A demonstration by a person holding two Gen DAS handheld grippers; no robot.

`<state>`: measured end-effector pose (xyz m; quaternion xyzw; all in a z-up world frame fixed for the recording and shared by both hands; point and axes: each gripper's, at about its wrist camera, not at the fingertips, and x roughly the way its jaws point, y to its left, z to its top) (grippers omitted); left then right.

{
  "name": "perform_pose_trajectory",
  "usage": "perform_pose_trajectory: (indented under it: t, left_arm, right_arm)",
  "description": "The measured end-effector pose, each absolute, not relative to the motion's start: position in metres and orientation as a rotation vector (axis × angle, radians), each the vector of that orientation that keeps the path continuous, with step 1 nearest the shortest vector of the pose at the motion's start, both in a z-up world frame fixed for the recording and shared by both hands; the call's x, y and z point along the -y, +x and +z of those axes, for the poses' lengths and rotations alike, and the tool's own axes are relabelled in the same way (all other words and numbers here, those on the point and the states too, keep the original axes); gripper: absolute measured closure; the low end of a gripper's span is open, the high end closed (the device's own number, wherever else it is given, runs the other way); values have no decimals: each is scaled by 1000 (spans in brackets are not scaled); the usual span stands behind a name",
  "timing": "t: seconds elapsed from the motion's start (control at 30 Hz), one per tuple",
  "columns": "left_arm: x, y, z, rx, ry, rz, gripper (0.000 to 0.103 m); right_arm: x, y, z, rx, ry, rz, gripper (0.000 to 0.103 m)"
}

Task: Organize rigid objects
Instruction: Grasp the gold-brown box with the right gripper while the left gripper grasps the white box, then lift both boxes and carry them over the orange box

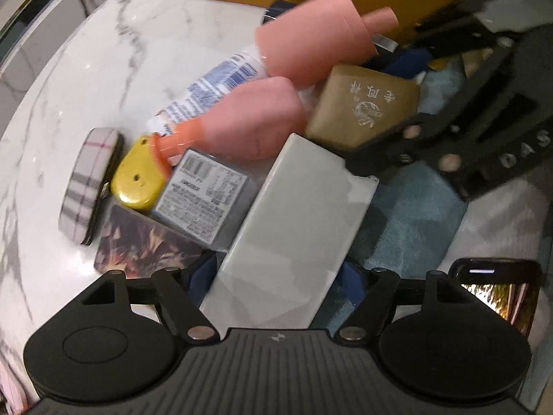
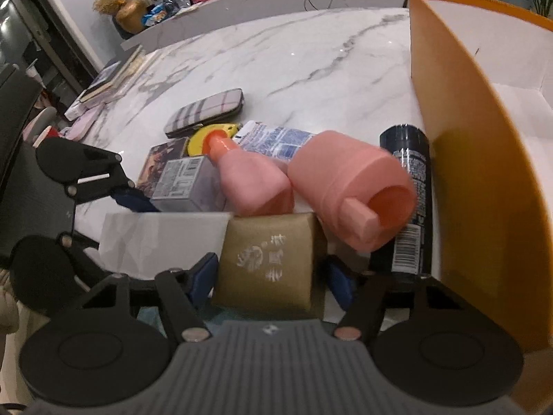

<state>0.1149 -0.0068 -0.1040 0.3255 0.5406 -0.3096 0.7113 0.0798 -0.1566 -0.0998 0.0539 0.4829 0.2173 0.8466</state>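
Note:
In the left wrist view my left gripper (image 1: 278,273) stands open, pointing steeply down, with a long pale grey box (image 1: 293,221) lying between its blue pads. Whether the pads touch the box I cannot tell. In the right wrist view my right gripper (image 2: 269,275) straddles a small olive box with white characters (image 2: 269,259). Its left pad sits at the box's edge and a thin gap shows at the right pad. The same olive box (image 1: 363,107) lies beside the grey one. Two pink bottles (image 2: 255,186) (image 2: 349,186) lie just beyond.
An orange cardboard box (image 2: 477,173) stands open at the right, with a black spray can (image 2: 408,200) along its wall. A plaid case (image 2: 204,112), a yellow object (image 1: 138,176), a barcoded clear box (image 2: 183,183), a printed tube (image 2: 276,140) and a blue cloth (image 1: 411,221) crowd the marble table (image 2: 293,65).

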Motion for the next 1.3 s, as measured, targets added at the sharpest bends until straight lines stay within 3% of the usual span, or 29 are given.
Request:
perform_pose_trajectory:
  t: [0.6,0.9,1.3]
  left_arm:
    - [15,121,-116,-1176,722,-591,21]
    - [9,89,-79,-1102,680,-534,26]
    - [7,87,-9,-1021,411,-414,32]
  right_arm:
    - [152,82,-108,-1052,57,446,37]
    - [158,70,-84,-975,51,463,39]
    - [180,43,-21,-805,67,476,39]
